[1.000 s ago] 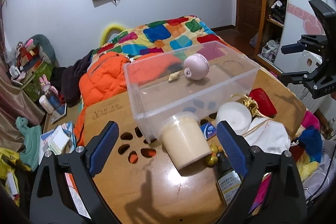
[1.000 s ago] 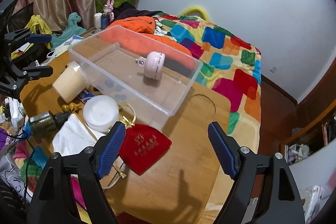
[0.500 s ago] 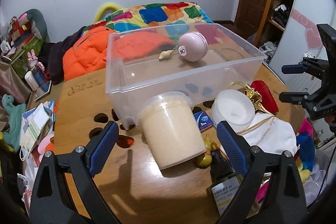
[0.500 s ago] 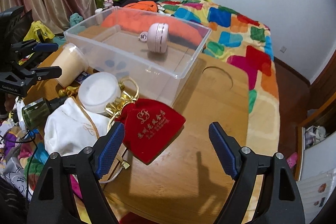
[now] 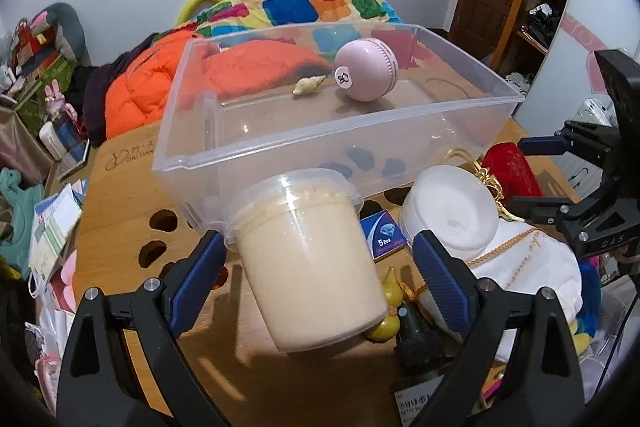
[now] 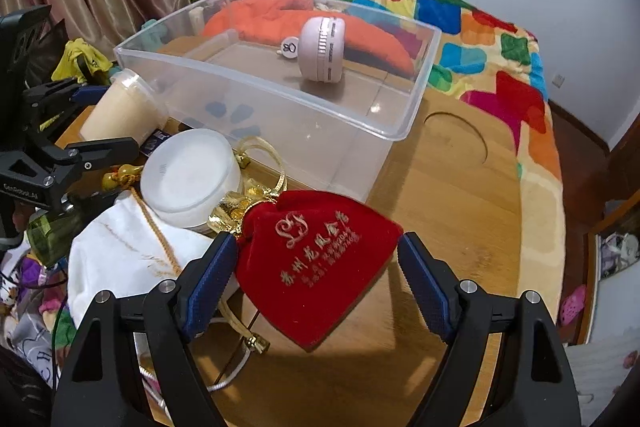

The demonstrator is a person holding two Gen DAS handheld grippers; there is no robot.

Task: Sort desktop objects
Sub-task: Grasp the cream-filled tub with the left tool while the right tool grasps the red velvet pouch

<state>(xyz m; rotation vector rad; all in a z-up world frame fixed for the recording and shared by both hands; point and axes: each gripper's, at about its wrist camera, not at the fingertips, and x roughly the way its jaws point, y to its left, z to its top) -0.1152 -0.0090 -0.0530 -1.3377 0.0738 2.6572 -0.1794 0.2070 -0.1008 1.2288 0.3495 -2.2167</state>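
A clear plastic bin (image 5: 256,151) (image 6: 304,99) on the wooden table holds a pink round gadget (image 5: 366,69) (image 6: 322,49) and a small shell (image 5: 309,84). My left gripper (image 5: 316,259) is open, its fingers on either side of a cream-filled tub (image 5: 308,255) (image 6: 120,107) without touching it. My right gripper (image 6: 316,275) is open around a red velvet pouch (image 6: 320,259) (image 5: 514,167) lying flat on the table. A white round jar (image 5: 450,209) (image 6: 192,175), a white cloth bag (image 6: 120,259) (image 5: 532,267) and a dark green bottle (image 5: 420,355) (image 6: 52,231) lie beside them.
A small blue card (image 5: 384,235), gold trinkets (image 6: 236,211) and a yellow gourd charm (image 5: 384,307) crowd the table's near edge. Paw-shaped holes (image 5: 160,227) pierce the tabletop. A bed with a colourful quilt (image 6: 480,39) and an orange jacket (image 5: 132,87) lies behind.
Both grippers have moved forward and down. The left gripper now brackets the cream tub, and the right gripper now brackets the red pouch. Both stay open.
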